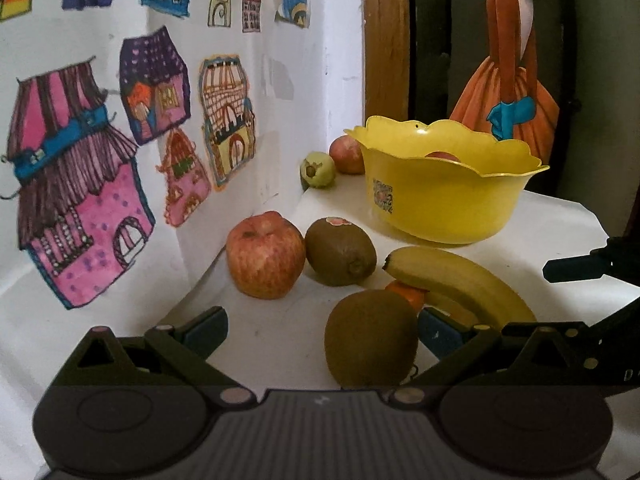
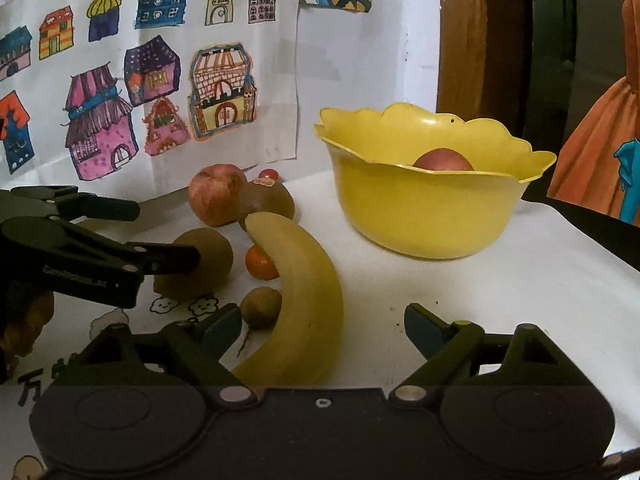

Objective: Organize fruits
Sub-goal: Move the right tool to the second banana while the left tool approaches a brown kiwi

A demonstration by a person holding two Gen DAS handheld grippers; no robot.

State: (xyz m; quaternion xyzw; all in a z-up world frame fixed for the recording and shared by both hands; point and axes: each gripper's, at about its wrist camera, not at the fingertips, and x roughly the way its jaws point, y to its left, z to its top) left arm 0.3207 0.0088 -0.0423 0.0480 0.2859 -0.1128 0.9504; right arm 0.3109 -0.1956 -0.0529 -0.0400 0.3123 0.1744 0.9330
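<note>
Yellow bowl [image 2: 420,216] – apple [image 2: 443,161] half-hidden, orange [image 1: 408,293] behind banana [image 1: 460,280]

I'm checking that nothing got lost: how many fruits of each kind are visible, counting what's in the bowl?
Apples: 3 (one in the bowl)
Kiwis: 2
Banana: 1
Small orange fruit: 1
Green fruit: 1
Small brown fruit: 1
Total: 9

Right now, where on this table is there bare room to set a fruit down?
The free patch is the white tabletop right of the banana, in front of the yellow bowl. It is crowded left of the banana, where the kiwis, small orange and apple cluster.
</note>
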